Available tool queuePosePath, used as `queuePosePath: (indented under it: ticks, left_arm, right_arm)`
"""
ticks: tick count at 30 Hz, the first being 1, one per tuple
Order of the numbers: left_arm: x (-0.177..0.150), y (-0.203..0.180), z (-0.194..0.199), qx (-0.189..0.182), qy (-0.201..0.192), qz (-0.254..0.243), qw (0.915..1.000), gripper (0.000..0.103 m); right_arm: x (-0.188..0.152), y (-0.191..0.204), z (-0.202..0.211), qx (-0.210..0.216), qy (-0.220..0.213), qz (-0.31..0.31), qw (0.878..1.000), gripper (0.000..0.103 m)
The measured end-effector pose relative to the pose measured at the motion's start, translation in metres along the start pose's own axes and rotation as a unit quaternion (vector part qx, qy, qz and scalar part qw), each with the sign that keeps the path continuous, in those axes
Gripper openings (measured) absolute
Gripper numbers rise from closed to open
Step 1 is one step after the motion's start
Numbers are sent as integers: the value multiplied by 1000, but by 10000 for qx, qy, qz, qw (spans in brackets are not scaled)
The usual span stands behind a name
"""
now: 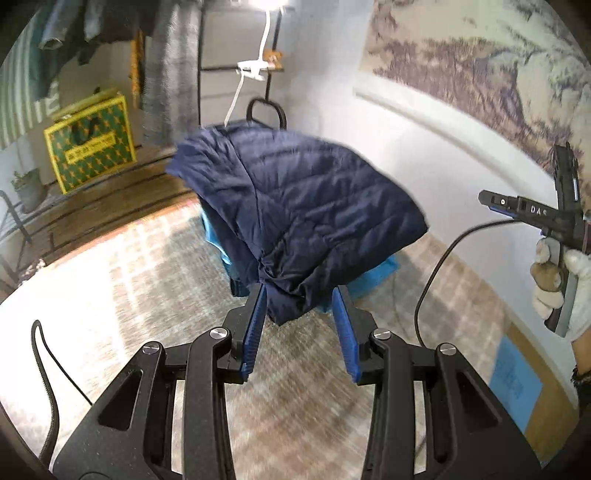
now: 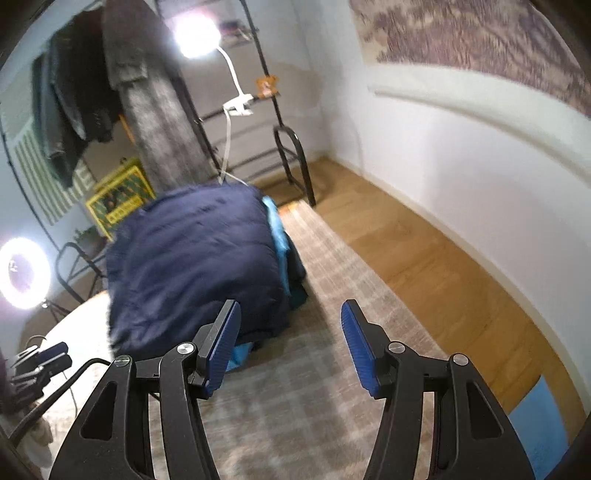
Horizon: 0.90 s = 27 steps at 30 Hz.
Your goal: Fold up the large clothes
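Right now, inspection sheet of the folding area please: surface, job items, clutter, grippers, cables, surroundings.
Surface: pale checked rug on a wooden floor.
Job's things: navy quilted jacket, bunched, with a light blue garment under it.
Clutter: yellow-green bag; blue sheet on the floor by the wall.
Grippers: left gripper has a jacket fold between its fingers, grip unclear; right gripper open, empty, clear of the jacket, held by a gloved hand.
Cables: black cable hangs from the right gripper.
Surroundings: clothes rack, clip lamp, ring light, white wall.
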<state>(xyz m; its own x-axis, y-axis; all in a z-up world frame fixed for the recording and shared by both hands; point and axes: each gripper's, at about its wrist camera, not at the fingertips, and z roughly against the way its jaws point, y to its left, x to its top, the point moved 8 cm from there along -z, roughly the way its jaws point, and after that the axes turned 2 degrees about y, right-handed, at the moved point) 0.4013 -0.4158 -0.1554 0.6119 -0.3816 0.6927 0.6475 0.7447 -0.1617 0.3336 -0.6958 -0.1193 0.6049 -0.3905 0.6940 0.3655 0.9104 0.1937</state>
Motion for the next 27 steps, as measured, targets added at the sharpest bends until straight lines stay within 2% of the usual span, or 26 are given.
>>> queuePosePath:
  ticks: [5, 13, 21, 27]
  left_arm:
    - [6, -1, 72, 93, -356, 4, 9993, 39]
    - [0, 0, 210, 106, -1009, 77, 9948, 39]
    - [-16, 5, 347, 86, -1725, 131, 9849, 39]
    - [-27, 10, 426, 169, -2059, 154, 9783, 39]
  right_arm:
    - [9, 28, 61, 150, -379, 160, 9990, 56]
    - [9, 81, 158, 330, -943, 559, 9934, 56]
    - [-5, 124, 235, 517, -1323, 826, 9864, 56]
    - [-8, 143, 287, 596, -1634, 912, 9805, 56]
